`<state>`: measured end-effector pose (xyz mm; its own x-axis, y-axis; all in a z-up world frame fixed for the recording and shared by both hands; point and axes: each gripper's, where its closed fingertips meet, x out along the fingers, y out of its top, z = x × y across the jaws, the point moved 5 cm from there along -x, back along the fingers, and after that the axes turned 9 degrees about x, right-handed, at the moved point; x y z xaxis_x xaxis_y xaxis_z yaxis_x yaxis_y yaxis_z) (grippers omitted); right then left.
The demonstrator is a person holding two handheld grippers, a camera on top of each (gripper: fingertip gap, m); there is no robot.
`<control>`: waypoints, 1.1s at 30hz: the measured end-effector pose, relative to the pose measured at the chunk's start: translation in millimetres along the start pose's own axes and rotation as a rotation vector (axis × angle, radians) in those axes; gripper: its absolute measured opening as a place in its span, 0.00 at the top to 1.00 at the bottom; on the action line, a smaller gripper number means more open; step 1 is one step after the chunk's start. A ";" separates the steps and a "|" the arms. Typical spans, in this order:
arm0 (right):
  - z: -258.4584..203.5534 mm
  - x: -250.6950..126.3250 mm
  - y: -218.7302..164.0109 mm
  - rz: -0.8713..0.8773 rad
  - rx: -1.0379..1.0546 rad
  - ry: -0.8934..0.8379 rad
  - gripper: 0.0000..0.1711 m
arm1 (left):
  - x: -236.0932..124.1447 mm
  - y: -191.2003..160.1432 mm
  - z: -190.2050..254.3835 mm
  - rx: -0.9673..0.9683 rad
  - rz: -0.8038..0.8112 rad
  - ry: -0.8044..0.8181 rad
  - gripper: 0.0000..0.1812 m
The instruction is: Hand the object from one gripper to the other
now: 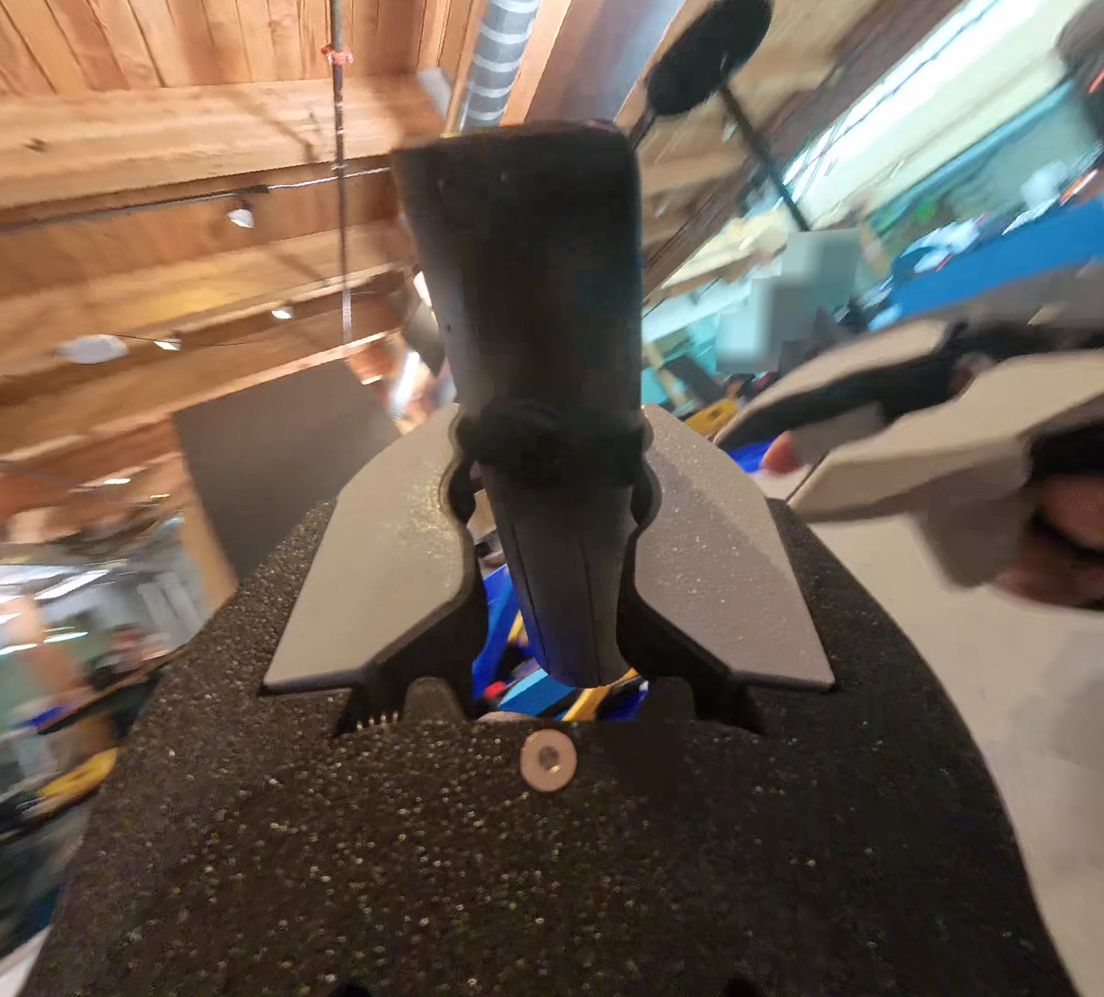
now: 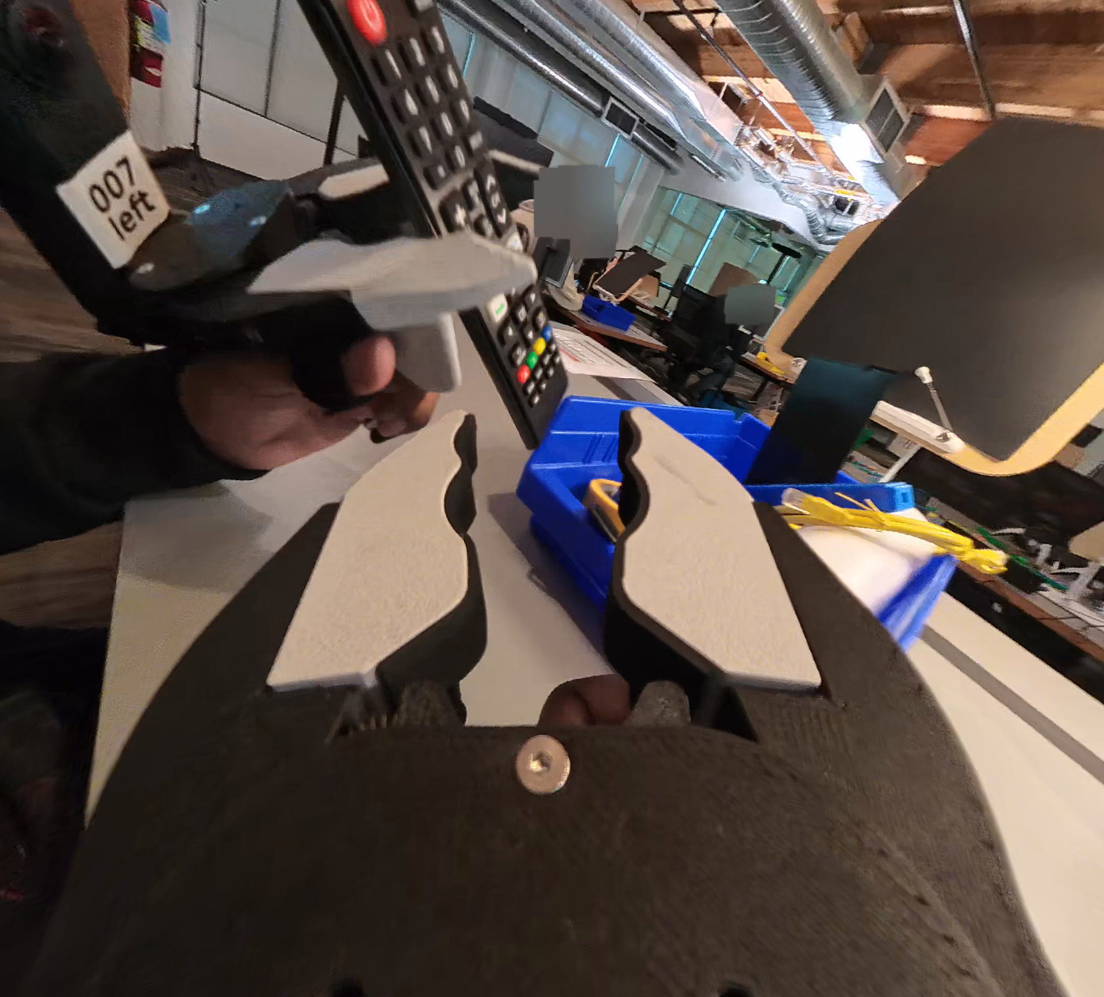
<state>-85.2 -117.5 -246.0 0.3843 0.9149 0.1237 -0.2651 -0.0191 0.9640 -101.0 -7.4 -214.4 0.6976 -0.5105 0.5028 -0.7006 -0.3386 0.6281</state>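
Observation:
A black TV remote (image 1: 526, 311) stands between my left gripper's (image 1: 549, 430) grey fingers, held around its lower middle, back side facing the camera. In the right wrist view the remote (image 2: 430, 132) shows its button face, with a red button at the top, tilted and raised above the table. The left gripper (image 2: 454, 227) is shut on it there. My right gripper (image 2: 546, 430) is open and empty, its tips just below the remote's lower end. It also shows at the right in the left wrist view (image 1: 753, 442), apart from the remote.
A blue bin (image 2: 573, 448) sits on the white table (image 2: 986, 729) just beyond my right gripper, holding a yellow-handled tool (image 2: 603, 502). A second blue bin (image 2: 920, 586) holds yellow cable (image 2: 884, 520). A black panel (image 2: 968, 299) on a wood-edged stand rises at the right.

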 end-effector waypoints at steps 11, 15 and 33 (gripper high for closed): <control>-33.5 6.6 20.6 0.101 -0.030 0.018 0.65 | 8.4 -7.1 42.5 0.431 -0.116 -0.056 0.71; -27.1 10.4 15.1 0.101 0.017 -0.037 0.84 | 8.9 -8.5 54.6 0.479 -0.115 -0.108 0.71; -30.9 -49.0 16.0 0.055 -0.432 0.290 0.86 | -15.8 -23.9 86.5 0.240 -0.034 -0.672 0.60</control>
<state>-135.5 -150.2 -243.9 0.1152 0.9924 0.0421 -0.6419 0.0420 0.7657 -108.2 -59.6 -288.7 0.5304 -0.8469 -0.0378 -0.7474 -0.4882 0.4505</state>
